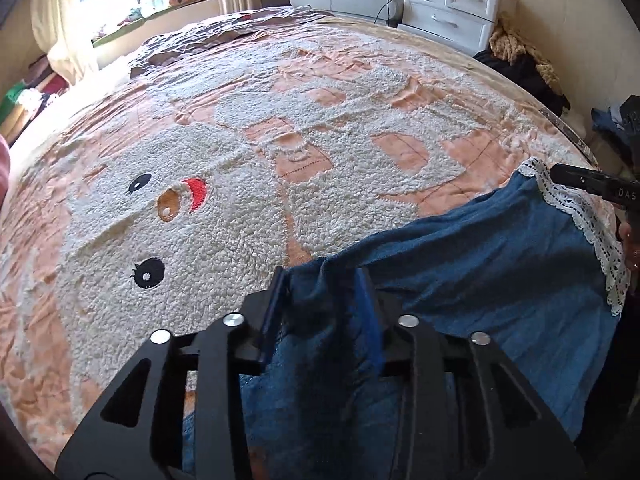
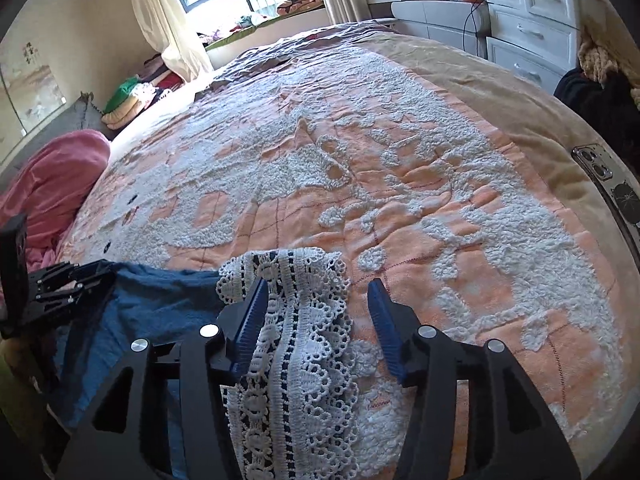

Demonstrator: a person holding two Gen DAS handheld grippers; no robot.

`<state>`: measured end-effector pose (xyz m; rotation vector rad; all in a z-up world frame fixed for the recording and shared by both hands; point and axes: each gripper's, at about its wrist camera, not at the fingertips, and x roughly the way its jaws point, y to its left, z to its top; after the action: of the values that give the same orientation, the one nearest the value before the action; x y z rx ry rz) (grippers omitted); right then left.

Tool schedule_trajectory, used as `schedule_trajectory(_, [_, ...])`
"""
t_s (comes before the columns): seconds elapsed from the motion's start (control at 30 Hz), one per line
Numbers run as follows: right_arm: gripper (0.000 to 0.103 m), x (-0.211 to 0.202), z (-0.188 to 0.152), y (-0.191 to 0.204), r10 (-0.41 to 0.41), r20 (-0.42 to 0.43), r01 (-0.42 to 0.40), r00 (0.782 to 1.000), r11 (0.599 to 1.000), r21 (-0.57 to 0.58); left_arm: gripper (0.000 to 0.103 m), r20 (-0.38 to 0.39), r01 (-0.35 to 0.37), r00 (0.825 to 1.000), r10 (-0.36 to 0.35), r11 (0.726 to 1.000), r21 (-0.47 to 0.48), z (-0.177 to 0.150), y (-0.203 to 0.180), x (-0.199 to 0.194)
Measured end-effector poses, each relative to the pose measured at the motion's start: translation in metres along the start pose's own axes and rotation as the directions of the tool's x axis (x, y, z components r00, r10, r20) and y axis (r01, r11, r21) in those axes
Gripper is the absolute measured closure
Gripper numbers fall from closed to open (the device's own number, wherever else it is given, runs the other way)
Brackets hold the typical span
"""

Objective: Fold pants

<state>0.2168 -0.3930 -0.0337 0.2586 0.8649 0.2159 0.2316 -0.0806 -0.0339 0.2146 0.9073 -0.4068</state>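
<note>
Nearest, the left tool (image 1: 322,292) has its blue-padded fingers spread partway with a bunched fold of the dark blue denim pants (image 1: 480,248) lying between them; whether the pads actually pinch the cloth cannot be told. The right tool (image 2: 318,312) stands wide open over the pants' white crochet lace hem (image 2: 296,344), the lace against its left pad only, gripping nothing. The two tools sit at opposite ends of one edge of the pants, probably so that the edge can be lifted and carried over evenly. The pants lie at the near edge of the bed, on a peach bedspread with fluffy white cartoon patches (image 1: 248,184). Beyond them the bedspread stretches broad and uncluttered, leaving ample room to fold forward. Farther off, a phone (image 2: 600,176) lies at the bed's right edge, and white drawers (image 1: 448,4) stand against the far wall.
</note>
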Motion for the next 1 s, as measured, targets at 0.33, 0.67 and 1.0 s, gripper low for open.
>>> schedule_trajectory(0.33, [0.072,0.024,0.006,0.017,0.046,-0.078,-0.052,0.996,0.995,-0.083,0.057,-0.047,-0.028,0.999,0.028,1.000,-0.007,-0.005,0.001,0.015])
schedule_trajectory(0.67, [0.082,-0.005,-0.010,0.040,0.128,0.013,-0.122,0.992,0.967,-0.225,0.054,-0.057,0.046,0.997,-0.047,0.999,-0.025,-0.006,0.003,0.016])
schedule_trajectory(1.0, [0.088,-0.010,-0.011,0.042,0.039,0.066,-0.022,0.997,0.973,-0.232,0.084,-0.086,0.103,0.991,-0.106,0.994,-0.039,-0.003,-0.003,0.023])
